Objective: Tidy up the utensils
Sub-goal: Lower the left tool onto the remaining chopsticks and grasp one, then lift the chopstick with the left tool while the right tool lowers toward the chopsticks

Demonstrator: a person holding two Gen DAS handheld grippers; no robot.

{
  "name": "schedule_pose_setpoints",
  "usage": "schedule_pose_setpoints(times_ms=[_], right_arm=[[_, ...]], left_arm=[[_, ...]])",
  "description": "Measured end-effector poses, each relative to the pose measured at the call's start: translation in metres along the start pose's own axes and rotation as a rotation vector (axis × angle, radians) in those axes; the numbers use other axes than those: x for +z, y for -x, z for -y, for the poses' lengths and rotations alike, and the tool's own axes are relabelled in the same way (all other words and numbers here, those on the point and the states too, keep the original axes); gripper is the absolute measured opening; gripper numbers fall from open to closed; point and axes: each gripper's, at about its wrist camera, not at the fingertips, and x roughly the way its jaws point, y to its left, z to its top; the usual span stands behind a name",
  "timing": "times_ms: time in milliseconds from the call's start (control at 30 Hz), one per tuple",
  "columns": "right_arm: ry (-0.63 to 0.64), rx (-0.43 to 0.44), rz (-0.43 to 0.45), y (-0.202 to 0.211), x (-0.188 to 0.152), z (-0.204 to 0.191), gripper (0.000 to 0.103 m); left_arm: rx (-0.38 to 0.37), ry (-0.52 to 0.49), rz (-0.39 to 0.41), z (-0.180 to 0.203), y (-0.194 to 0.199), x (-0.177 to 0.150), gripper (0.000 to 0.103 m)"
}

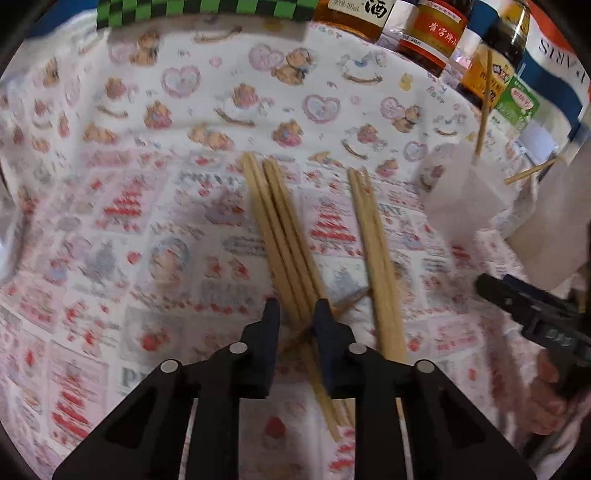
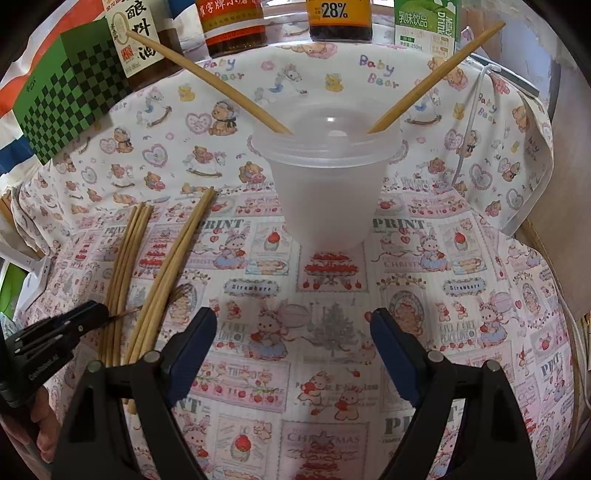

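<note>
Several wooden chopsticks (image 1: pixel 284 236) lie on the patterned cloth; a second bunch (image 1: pixel 373 243) lies to their right. My left gripper (image 1: pixel 294 314) hangs over the near ends of the first bunch, its jaws a narrow gap apart with sticks between them; whether it grips them is unclear. A frosted plastic cup (image 2: pixel 327 177) stands upright ahead of my right gripper (image 2: pixel 293 325) and holds two chopsticks (image 2: pixel 207 77) that lean out left and right. The right gripper is open and empty. The left gripper (image 2: pixel 92 314) and the loose chopsticks (image 2: pixel 162 273) show at the left of the right wrist view.
Sauce bottles (image 2: pixel 232 22), a green drink carton (image 2: pixel 424 22) and a green checkered box (image 2: pixel 70 92) line the back edge. The cup (image 1: pixel 461 192) and the right gripper (image 1: pixel 532 310) show at the right of the left wrist view. A white cable (image 2: pixel 469 125) hangs at the right.
</note>
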Motion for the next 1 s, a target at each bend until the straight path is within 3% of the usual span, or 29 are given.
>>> schedule_pose_setpoints(times_ms=[200,333,400,500,567,600,733,800,1000], right_arm=[[0.0,0.001,0.001,0.0,0.0,0.001,0.084],[0.003,-0.004,0.0,-0.001,0.0,0.0,0.084],[0.008,-0.007,-0.005,-0.003,-0.001,-0.001,0.084],[0.012,-0.009,-0.013,-0.005,-0.001,-0.002,0.084],[0.014,-0.006,-0.013,-0.005,-0.001,-0.003,0.084],[0.014,-0.003,-0.012,-0.005,-0.001,-0.003,0.084],[0.014,0.012,-0.003,0.001,-0.002,-0.004,0.084],[0.016,0.018,0.0,0.003,-0.002,-0.005,0.084],[0.022,0.018,-0.005,0.003,-0.002,-0.007,0.084]], left_arm=[[0.01,-0.033,-0.008,0.009,0.002,-0.002,0.018],[0.045,-0.146,0.132,0.029,0.012,-0.002,0.019],[0.025,-0.218,0.156,0.041,0.011,-0.004,0.019],[-0.011,-0.32,0.107,0.064,-0.004,-0.006,0.02],[0.04,-0.345,0.063,0.072,-0.019,-0.006,0.025],[0.081,-0.363,0.089,0.076,-0.02,-0.006,0.026],[0.077,-0.328,0.075,0.069,-0.024,0.001,0.029],[0.064,-0.301,0.06,0.063,-0.025,0.003,0.027],[0.087,-0.279,0.035,0.06,-0.021,-0.002,0.006]])
